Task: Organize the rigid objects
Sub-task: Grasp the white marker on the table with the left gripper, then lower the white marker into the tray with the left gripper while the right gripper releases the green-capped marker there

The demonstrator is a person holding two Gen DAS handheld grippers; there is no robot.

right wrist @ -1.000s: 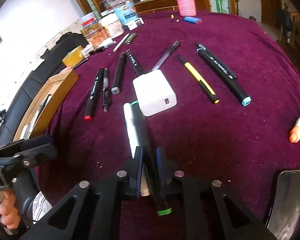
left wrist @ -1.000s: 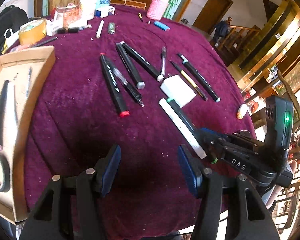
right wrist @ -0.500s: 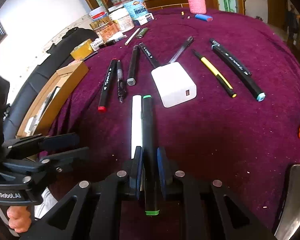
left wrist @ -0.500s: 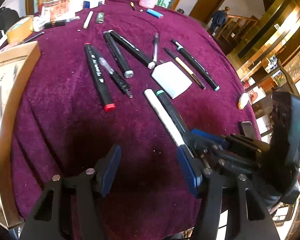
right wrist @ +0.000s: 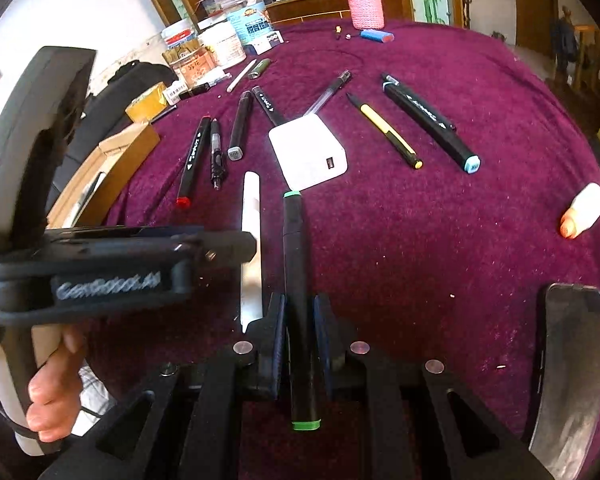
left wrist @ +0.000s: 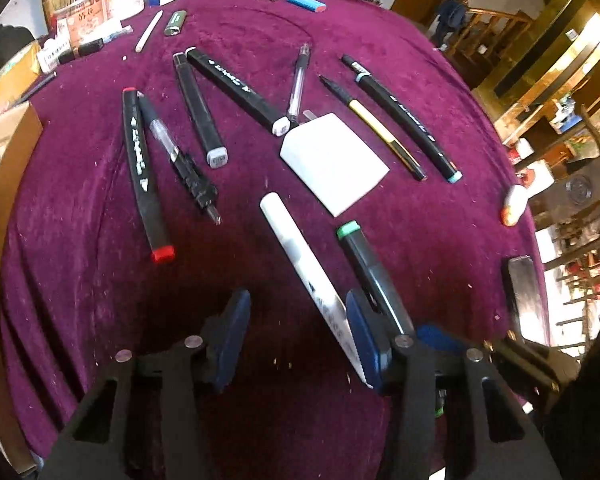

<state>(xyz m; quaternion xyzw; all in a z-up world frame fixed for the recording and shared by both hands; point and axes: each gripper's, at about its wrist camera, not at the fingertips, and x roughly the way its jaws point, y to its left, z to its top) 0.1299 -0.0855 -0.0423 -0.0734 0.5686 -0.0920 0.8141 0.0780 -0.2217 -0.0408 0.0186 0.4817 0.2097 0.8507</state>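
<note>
So the right gripper [right wrist: 300, 320] is clamped on the green-capped marker [right wrist: 296, 264], while the left gripper [left wrist: 296, 332] (jaws just closing, nothing pinched) straddles the white marker [left wrist: 300, 256].

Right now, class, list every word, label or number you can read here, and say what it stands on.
"GenRobot.AI", blurred: label on the left gripper.
Chinese print on the orange jar and blue tub: too small to read.
White print on the black markers: too small.

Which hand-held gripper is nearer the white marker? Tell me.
Left. The left hand-held gripper has the white marker between its open, closing jaws; the right hand-held gripper is beside it, clamped on the green-capped marker.
</note>
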